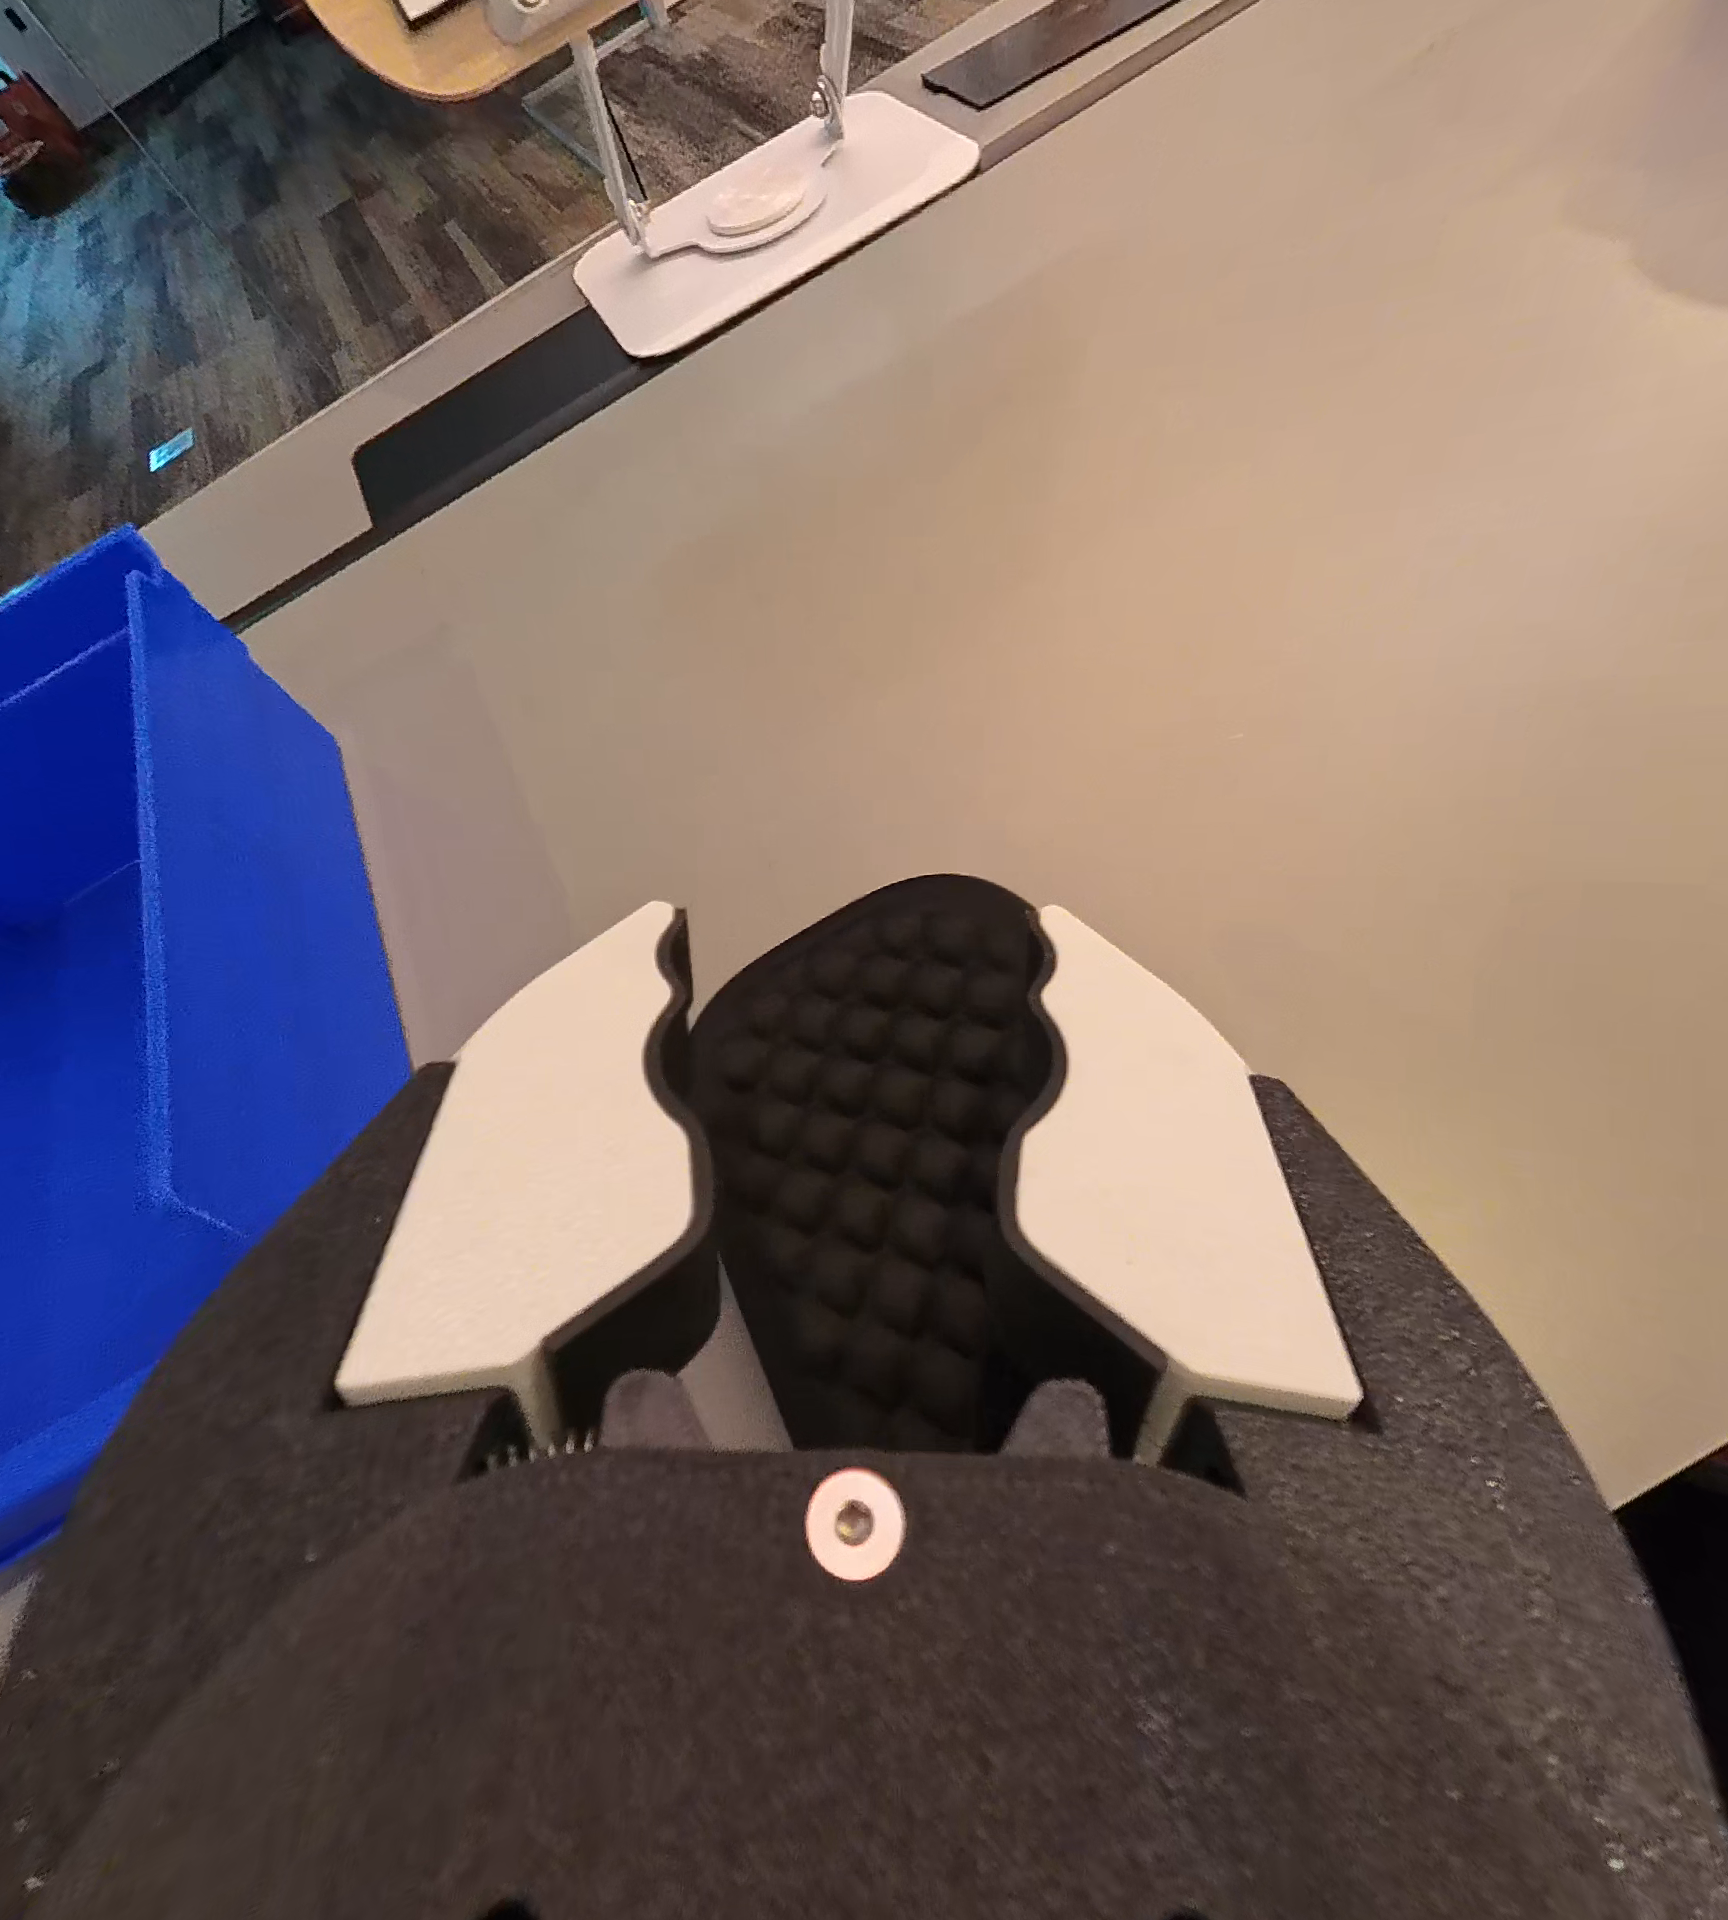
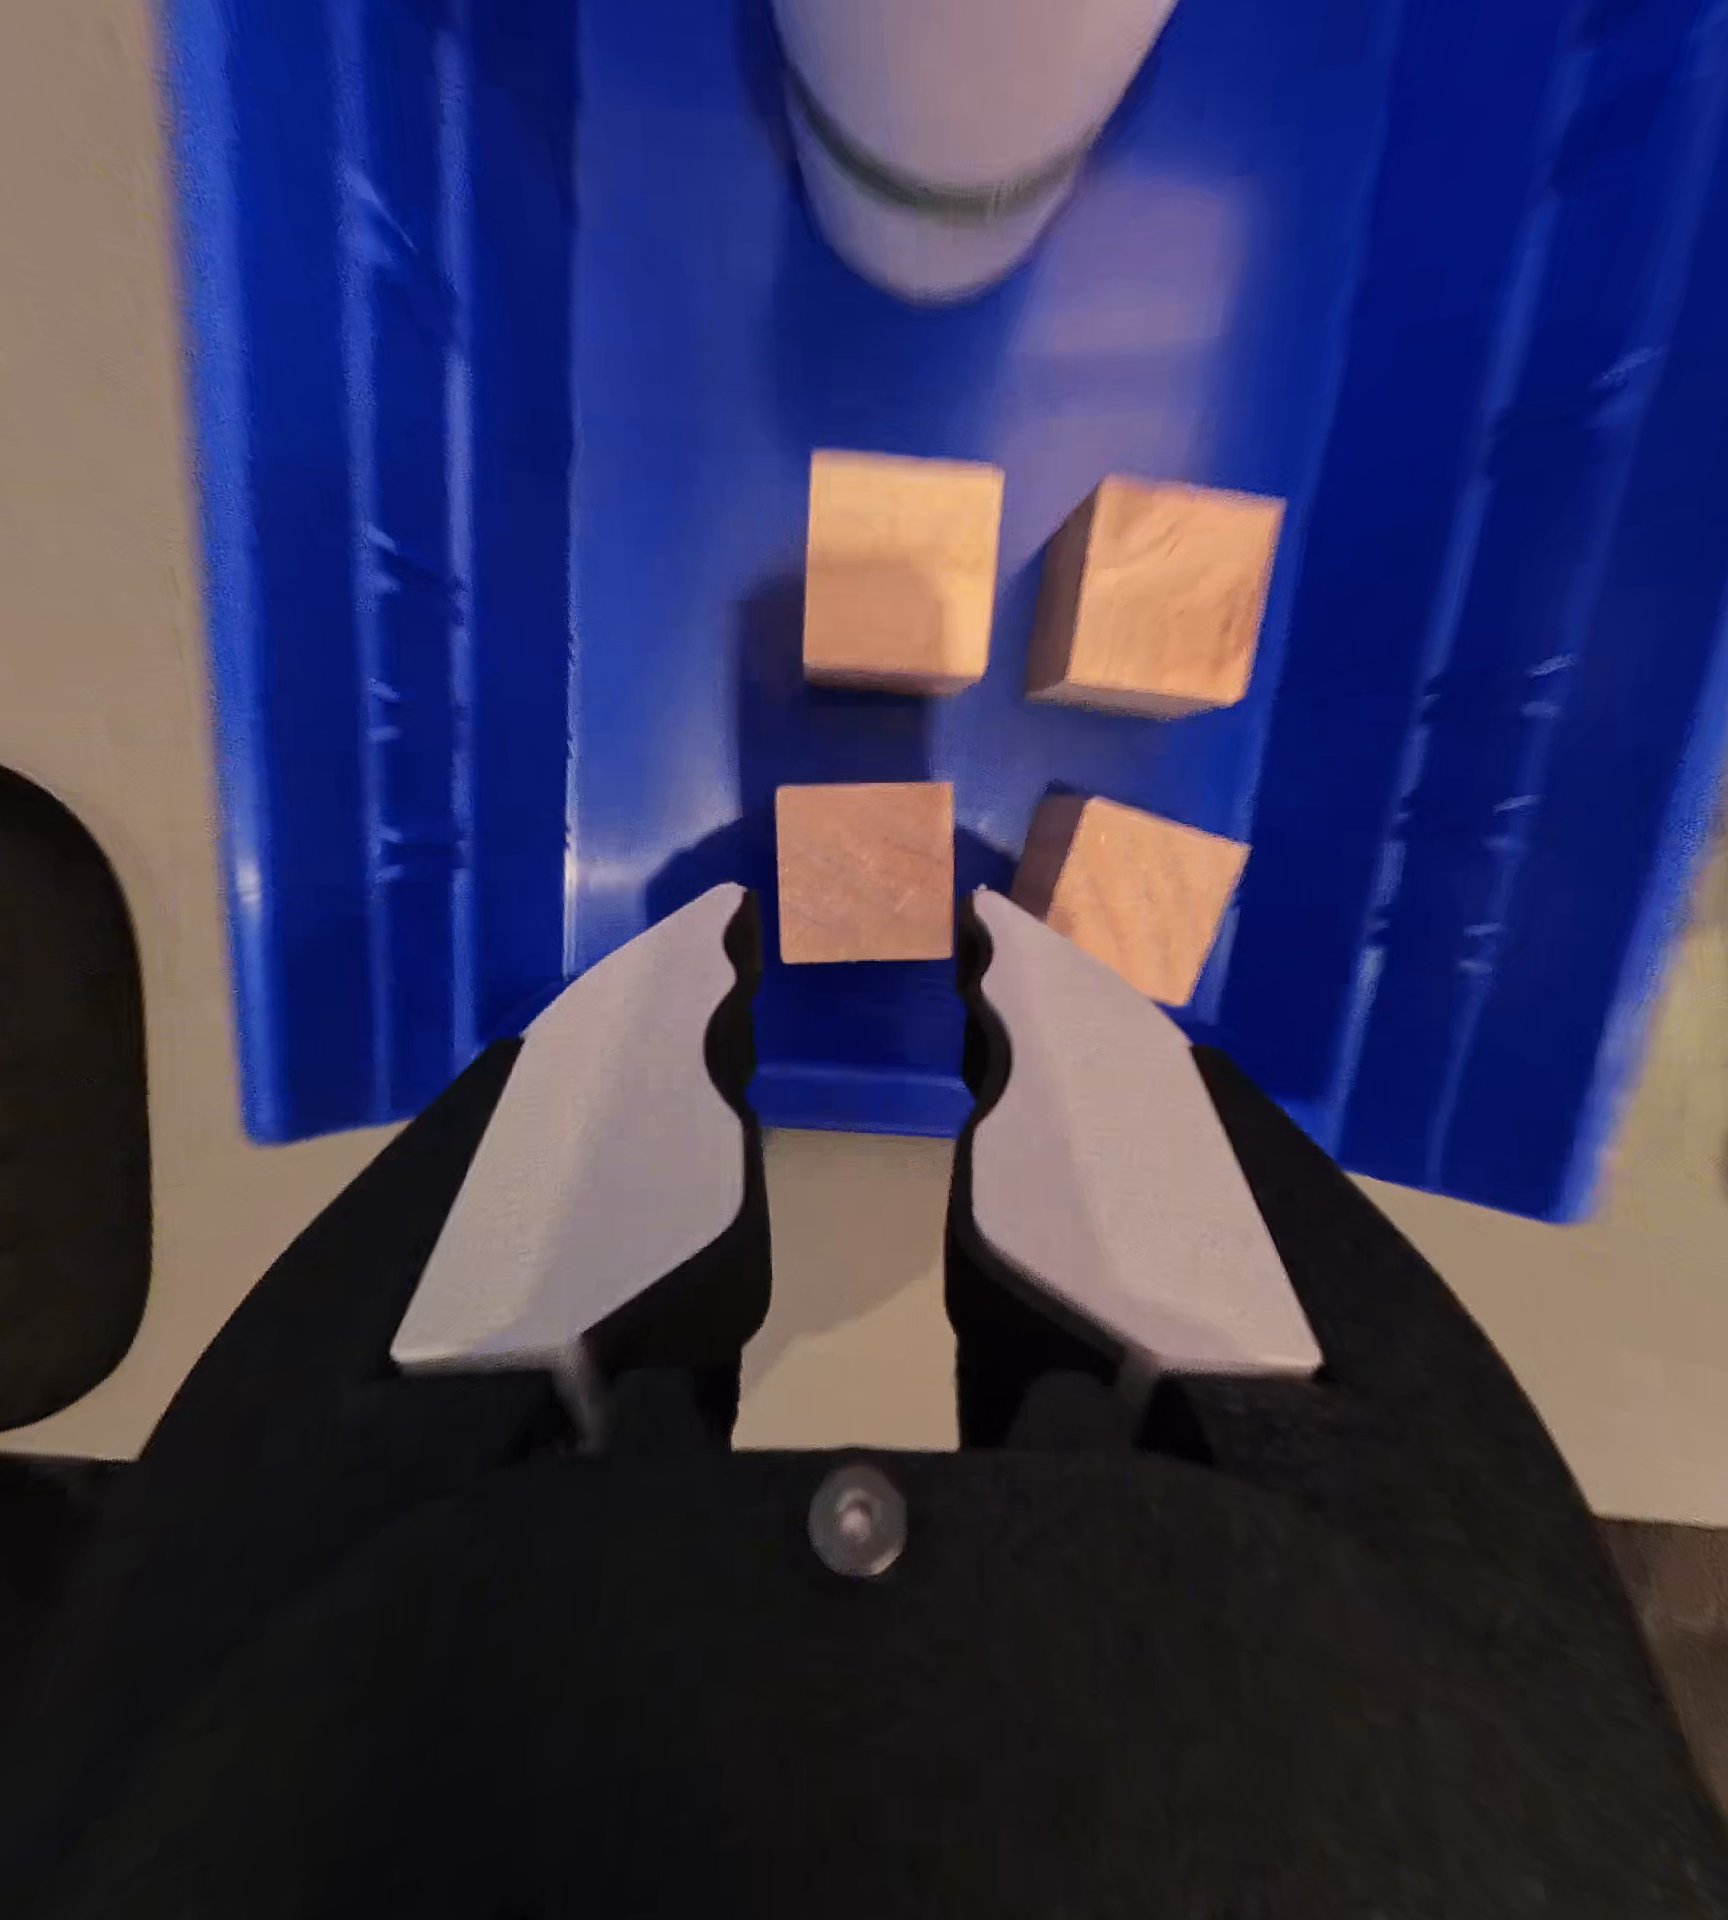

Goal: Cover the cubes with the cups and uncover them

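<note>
Right wrist view: right gripper (image 2: 860,914) spread, empty, pointing down over blue bin (image 2: 372,623) holding four wooden cubes (image 2: 865,873) and a white cup (image 2: 943,135). Left gripper (image 1: 855,925) spread over worktop (image 1: 1255,623), beside the bin.

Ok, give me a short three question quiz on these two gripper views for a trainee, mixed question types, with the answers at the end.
1. How many wooden cubes lie in the blue bin?
2. True or false: the right gripper is shut on a cup.
3. Which cube sits just ahead of the right gripper's open fingers? A: near left cube. B: far right cube. C: near right cube.

Key
1. Four; the last is the far left cube.
2. False: its jaws are open and empty, and the pale cup lies blurred at the bin's far end.
3. A.
</note>
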`<state>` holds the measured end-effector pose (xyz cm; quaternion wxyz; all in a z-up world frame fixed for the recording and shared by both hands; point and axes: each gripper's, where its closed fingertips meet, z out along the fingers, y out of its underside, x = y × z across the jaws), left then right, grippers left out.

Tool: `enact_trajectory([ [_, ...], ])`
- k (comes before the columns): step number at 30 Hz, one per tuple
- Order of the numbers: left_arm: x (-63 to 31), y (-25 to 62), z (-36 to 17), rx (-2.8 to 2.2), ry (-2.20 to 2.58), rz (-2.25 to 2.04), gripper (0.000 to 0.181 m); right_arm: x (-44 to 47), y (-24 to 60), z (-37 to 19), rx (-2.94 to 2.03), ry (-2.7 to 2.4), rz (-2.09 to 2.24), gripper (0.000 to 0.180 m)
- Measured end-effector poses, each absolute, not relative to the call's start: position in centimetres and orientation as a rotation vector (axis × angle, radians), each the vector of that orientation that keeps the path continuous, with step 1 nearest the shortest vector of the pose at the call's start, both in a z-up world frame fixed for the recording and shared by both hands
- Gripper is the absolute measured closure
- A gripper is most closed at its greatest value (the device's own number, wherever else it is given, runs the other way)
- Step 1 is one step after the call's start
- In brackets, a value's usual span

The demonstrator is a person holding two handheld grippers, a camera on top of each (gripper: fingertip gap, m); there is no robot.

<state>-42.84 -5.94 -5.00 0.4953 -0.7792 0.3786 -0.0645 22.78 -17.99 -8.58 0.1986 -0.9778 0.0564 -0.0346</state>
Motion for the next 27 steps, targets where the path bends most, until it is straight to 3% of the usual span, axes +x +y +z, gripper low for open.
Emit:
enact_trajectory([
  [5,-43.1,-5.8,-4.7,-1.887,0.903,-0.145,0.121,27.5,-16.7,1.6,-2.245,0.062,-0.456,0.141],
  [7,-42.9,-5.9,-4.9,-1.890,0.906,-0.144,0.121,29.7,-16.9,2.4,-2.211,0.098,-0.458,0.134],
  [17,-42.8,-6.4,-4.7,-1.894,0.915,-0.089,0.121,35.7,-17.0,-7.7,-2.756,0.285,-0.302,0.138],
  [22,-45.8,-5.6,-4.5,-1.931,0.861,0.005,0.120,35.5,-16.8,-11.0,-2.861,0.356,-0.199,0.162],
  [27,-51.0,-4.0,-3.2,-1.997,0.667,0.086,0.116,35.2,-16.6,-11.3,-2.876,0.427,-0.080,0.167],
])
